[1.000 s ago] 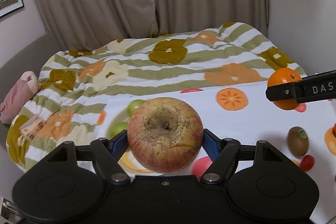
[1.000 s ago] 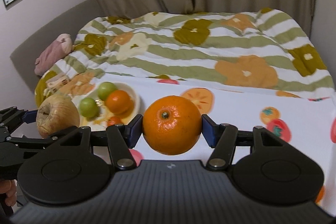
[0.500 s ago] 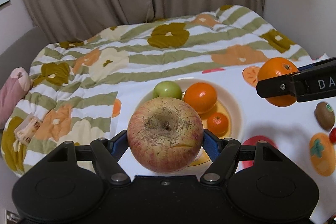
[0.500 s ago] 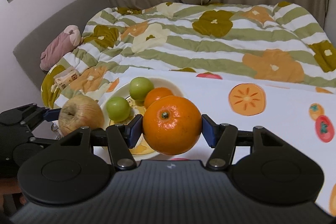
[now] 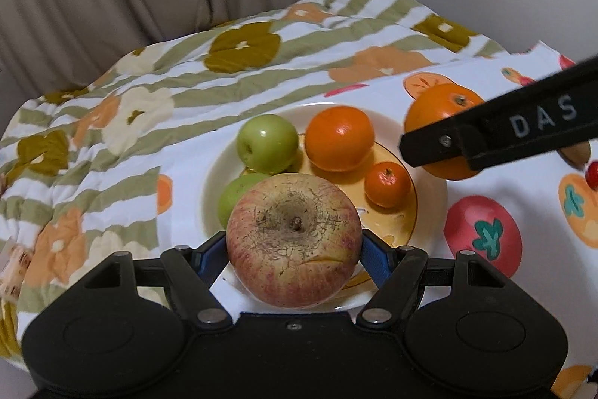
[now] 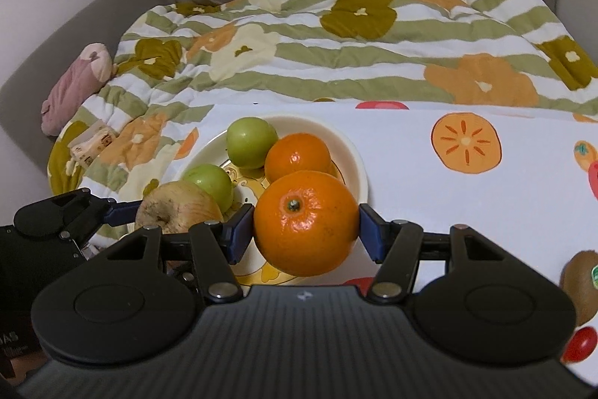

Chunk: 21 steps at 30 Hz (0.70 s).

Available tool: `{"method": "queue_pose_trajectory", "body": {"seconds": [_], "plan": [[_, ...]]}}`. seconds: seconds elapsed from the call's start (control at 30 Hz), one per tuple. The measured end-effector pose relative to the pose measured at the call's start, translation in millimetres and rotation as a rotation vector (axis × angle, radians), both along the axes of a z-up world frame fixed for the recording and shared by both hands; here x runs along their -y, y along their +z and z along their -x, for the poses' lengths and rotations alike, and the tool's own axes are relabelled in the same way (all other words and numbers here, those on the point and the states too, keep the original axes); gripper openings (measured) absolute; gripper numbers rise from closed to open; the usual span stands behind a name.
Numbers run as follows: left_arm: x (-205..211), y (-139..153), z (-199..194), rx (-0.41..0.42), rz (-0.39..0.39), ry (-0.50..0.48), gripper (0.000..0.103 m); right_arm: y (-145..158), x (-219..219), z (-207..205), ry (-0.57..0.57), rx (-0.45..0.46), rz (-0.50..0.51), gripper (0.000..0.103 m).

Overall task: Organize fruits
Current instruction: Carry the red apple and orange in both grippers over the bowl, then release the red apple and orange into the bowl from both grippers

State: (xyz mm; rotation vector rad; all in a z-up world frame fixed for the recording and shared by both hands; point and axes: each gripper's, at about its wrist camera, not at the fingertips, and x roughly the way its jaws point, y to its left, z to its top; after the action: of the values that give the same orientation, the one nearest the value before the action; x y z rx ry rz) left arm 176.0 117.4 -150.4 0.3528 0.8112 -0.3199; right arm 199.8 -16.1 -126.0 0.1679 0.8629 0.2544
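Observation:
My left gripper (image 5: 294, 258) is shut on a red-yellow apple (image 5: 294, 240), held over the near rim of a cream plate (image 5: 435, 208). On the plate lie two green fruits (image 5: 267, 143), an orange (image 5: 339, 139) and a small tangerine (image 5: 387, 184). My right gripper (image 6: 305, 230) is shut on a big orange (image 6: 306, 221), held above the plate's (image 6: 355, 156) right side. The left gripper (image 6: 123, 210) with the apple (image 6: 175, 206) shows at the left in the right wrist view. The right gripper's orange (image 5: 433, 109) shows in the left wrist view.
A white fruit-print cloth (image 6: 486, 212) covers the table. A kiwi (image 6: 581, 281) and a small red tomato (image 6: 579, 343) lie on it at the right. A striped floral quilt (image 6: 336, 55) lies on the bed behind, with a pink cloth bundle (image 6: 74, 85) at the left.
Both grippers have moved toward the plate with their fruit. The plate and its fruits now lie closer and more central in both views.

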Motion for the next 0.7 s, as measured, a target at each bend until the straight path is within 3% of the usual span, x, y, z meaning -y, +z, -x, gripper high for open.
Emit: {"method": "queue_pose_trajectory", "body": {"seconds": [0.3,0.37,0.43,0.7], "plan": [[1.1,-8.5,-5.9,-0.015,-0.008,-0.054,0.079,-5.4,-4.6,1.1,-0.025,-0.013,0.011,0.074],[1.9,-6.8,-3.6,0.001,-0.015,-0.068,0.084,-6.1,-4.6,1.3,-0.027,-0.016,0.010,0.074],[2.4,-3.4,0.5,0.025,-0.025,-0.082,0.098,-5.8,-4.7,1.3,-0.026,-0.018,0.010,0.074],[-9.2,1.6,9.2,0.019,-0.020,-0.080,0.099,-8.1,-5.2,1.7,-0.001,-0.040,0.005,0.074]]}}
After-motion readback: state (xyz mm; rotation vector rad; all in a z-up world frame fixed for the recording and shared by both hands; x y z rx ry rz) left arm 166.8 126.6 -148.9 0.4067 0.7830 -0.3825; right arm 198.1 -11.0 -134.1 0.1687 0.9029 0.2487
